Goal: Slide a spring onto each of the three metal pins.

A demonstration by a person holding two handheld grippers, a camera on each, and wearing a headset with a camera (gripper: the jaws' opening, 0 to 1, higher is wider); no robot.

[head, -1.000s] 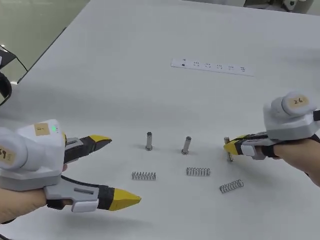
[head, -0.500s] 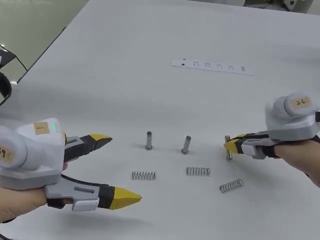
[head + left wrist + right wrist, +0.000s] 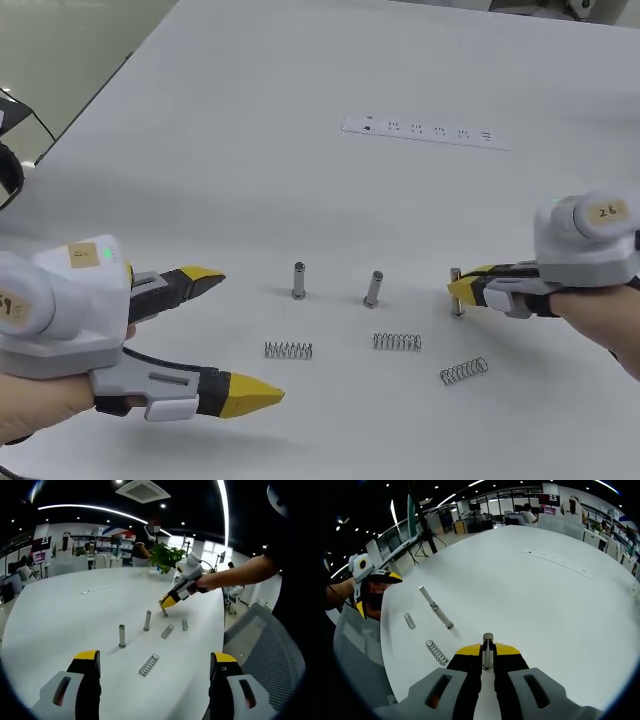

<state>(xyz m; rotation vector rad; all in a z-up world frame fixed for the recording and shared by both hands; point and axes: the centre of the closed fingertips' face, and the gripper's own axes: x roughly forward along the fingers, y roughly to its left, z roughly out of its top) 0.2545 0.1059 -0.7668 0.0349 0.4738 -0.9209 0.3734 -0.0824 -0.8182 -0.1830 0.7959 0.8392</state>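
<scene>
We hold the right gripper point(image 3: 459, 290) at 3 o'clock of the work, its yellow-tipped jaws closed on the right pin point(image 3: 458, 308), pinching the shaft near its top. In the right gripper view that pin rises upright between the two tips. Whether its foot touches the table point(image 3: 250, 160) we cannot tell. From this pin, the middle pin point(image 3: 373, 289) stands at 9 o'clock, and the left pin point(image 3: 298, 281) stands beyond it on the same line, both free on the table and well apart from each other. All three springs lie flat on the near side of the pins, none of them on a pin. The left spring point(image 3: 288, 350) is at 6 o'clock of the left pin, and the middle spring point(image 3: 397, 342) at 5 o'clock of the middle pin. The right spring point(image 3: 463, 371), lying slanted, is at 6 o'clock of the right pin. Our left gripper point(image 3: 243, 337) hovers at 9 o'clock of the left spring, jaws spread wide with nothing between them. A white strip point(image 3: 426, 132) lies far off at 12 o'clock of the pins.
</scene>
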